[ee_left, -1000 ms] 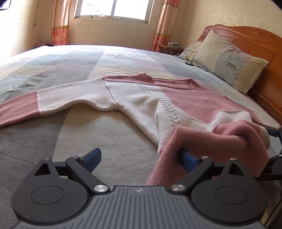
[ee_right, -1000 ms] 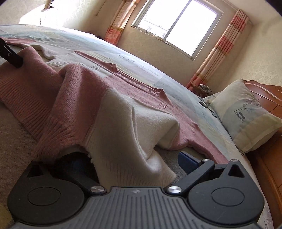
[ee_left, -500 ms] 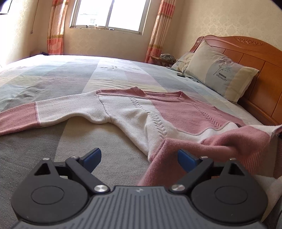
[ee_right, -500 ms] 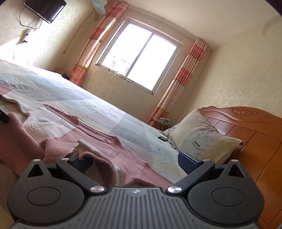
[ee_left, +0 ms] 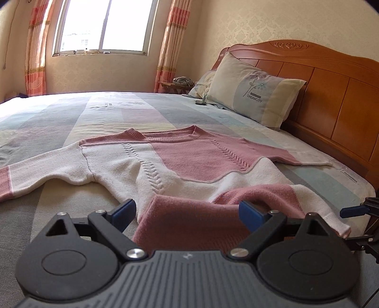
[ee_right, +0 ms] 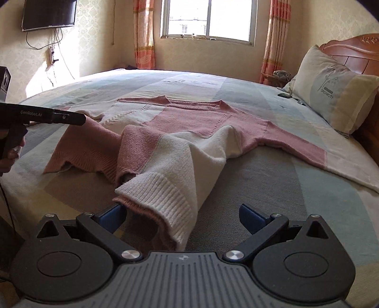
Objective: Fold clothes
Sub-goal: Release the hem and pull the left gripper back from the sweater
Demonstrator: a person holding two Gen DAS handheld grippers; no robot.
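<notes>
So we've got the pink-and-white knit sweater [ee_left: 189, 163] spread out on the bed [ee_left: 71, 111], front side up, neckline pointing toward the window [ee_left: 104, 23]. One sleeve runs out flat across the bedspread away from the headboard [ee_left: 331, 94], the other sleeve lies out toward the headboard. The bottom hem [ee_right: 163, 201] is bunched up and lifted off the bed at the near edge, on the side farthest from the window.

Our left gripper [ee_left: 187, 210] has its jaws spread wide, with the pink ribbed part of the hem lying in the gap between the two blue fingertips [ee_left: 124, 210]. It's draped there; nothing is pinching it. From the right wrist view we see that same gripper from the side, a hand [ee_right: 9, 154] on its grip, the tip sitting right at the pink fold.

Our right gripper [ee_right: 182, 216] is also wide open. The white ribbed corner of the hem hangs down right beside its left blue fingertip and seems to touch it, but the other finger is well clear, so it's not clamped on anything.

A flowered pillow [ee_left: 255, 97] leans against the headboard, and a TV [ee_right: 48, 13] hangs on the wall beside the window.
</notes>
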